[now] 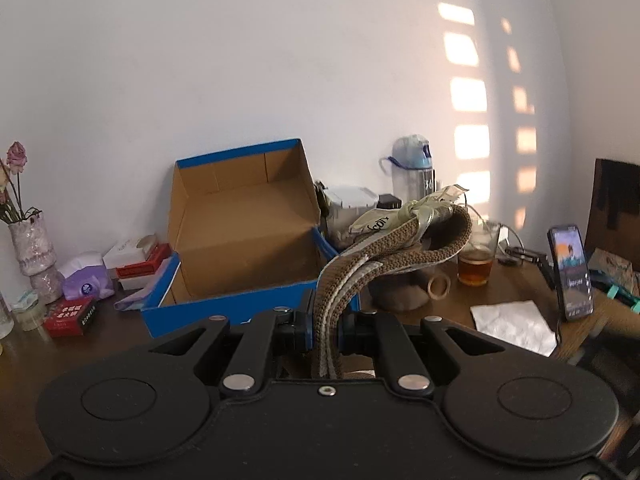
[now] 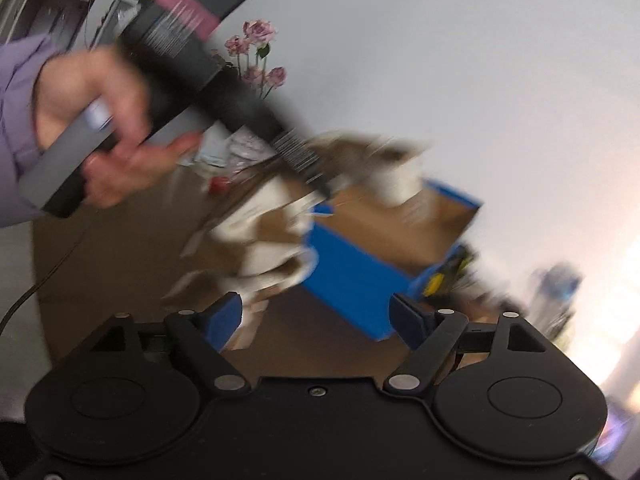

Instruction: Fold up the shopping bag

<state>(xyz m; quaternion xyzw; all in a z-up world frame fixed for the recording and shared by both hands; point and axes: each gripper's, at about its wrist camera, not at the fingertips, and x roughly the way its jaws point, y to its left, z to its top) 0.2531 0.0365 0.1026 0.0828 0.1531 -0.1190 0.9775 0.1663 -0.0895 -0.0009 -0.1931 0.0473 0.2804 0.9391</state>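
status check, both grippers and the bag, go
Left gripper shut on the bag's brown woven straps. Right gripper open, nothing between its pads. Open blue box close behind the bag.

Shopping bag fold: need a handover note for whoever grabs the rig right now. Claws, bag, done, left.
Left claw: shut on the bag's brown woven handles, which loop up and over ahead of it.
Right claw: open, nothing between its pads.
Shopping bag: brown and white, hanging crumpled from the left claw in front of the open blue shoebox; the right wrist view is blurred, so its creases cannot be read.
Done: handles gathered into one grip.
Left: the body looks unfolded; probably lay it on the wooden desk, flatten and fold.
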